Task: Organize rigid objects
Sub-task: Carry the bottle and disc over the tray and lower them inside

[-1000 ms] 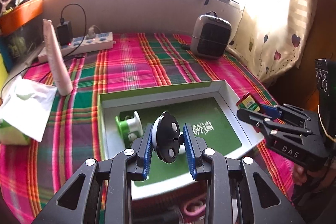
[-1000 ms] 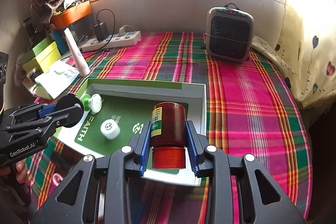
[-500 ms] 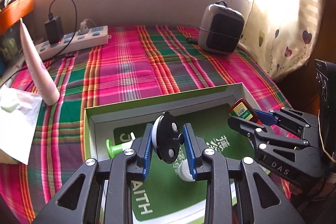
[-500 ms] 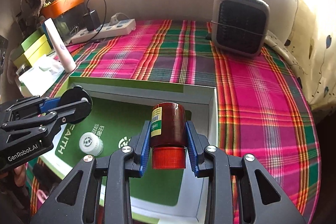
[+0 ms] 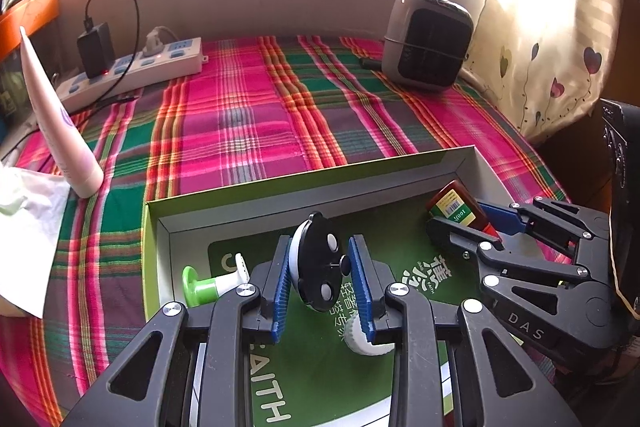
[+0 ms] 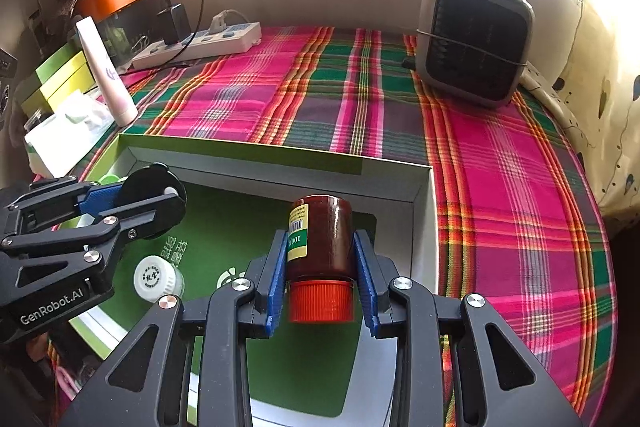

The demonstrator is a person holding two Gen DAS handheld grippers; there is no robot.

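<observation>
My left gripper (image 5: 322,275) is shut on a black and white disc (image 5: 318,263), held on edge above the green-lined box (image 5: 304,181). In the right wrist view the same left gripper (image 6: 132,203) shows at the left with the disc (image 6: 154,201). My right gripper (image 6: 320,269) is shut on a brown bottle with a red cap (image 6: 320,239), held over the box's right end (image 6: 420,215). The left wrist view shows that bottle (image 5: 456,209) in the right gripper (image 5: 460,217). A white cap (image 6: 158,279) and a green and white plug piece (image 5: 208,285) lie on the box floor.
A grey fan heater (image 6: 474,39) stands at the back right on the plaid cloth (image 6: 304,95). A power strip (image 5: 132,71) with a charger lies at the back left. A pink tube (image 5: 60,131) and tissues (image 5: 24,223) are left of the box.
Both grippers moved forward and down over the box with their loads still held. The box now fills more of both views.
</observation>
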